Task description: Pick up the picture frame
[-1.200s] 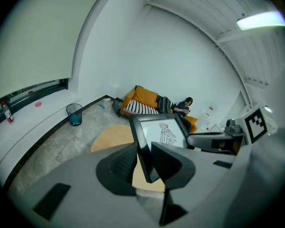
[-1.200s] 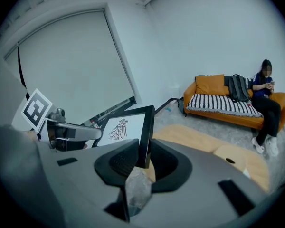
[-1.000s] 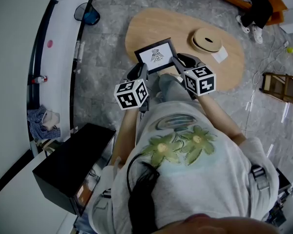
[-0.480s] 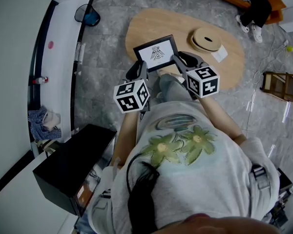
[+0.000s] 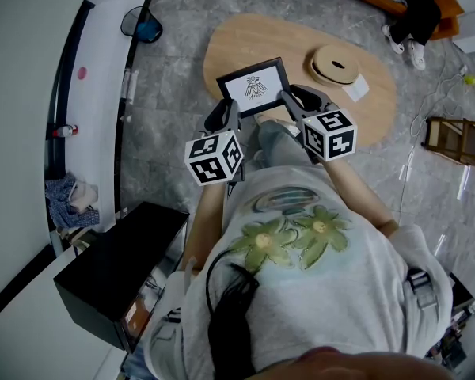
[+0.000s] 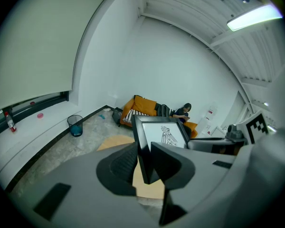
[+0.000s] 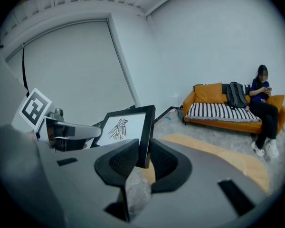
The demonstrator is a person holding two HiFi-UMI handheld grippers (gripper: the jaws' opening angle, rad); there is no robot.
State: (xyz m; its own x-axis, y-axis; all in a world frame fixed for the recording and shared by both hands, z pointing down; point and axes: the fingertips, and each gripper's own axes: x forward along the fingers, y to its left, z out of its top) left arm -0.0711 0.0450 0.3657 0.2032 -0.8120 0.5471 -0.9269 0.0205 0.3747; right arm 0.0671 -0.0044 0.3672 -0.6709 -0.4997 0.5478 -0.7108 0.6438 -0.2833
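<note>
The picture frame [image 5: 253,85] is black, with a white sheet that bears a dark bird drawing. It hangs above the near edge of the oval wooden table [image 5: 301,50], held between both grippers. My left gripper [image 5: 227,117] is shut on the frame's left edge [image 6: 143,141]. On its right edge [image 7: 146,132], my right gripper [image 5: 289,101] is shut too. In the left gripper view the drawing [image 6: 168,136] faces the camera. The right gripper view shows the frame [image 7: 123,127] tilted, with the left gripper [image 7: 61,129] behind it.
A round wooden lid-like disc [image 5: 336,63] and a white card [image 5: 356,88] lie on the table. A bin [image 5: 142,22] stands by the wall, a black box [image 5: 115,271] at my left. A person [image 7: 262,106] sits on an orange sofa [image 7: 228,110]. A wooden stool [image 5: 455,141] stands at the right.
The frame and both grippers have risen a little from the table over the second, mostly in the first half; since then they have held nearly still.
</note>
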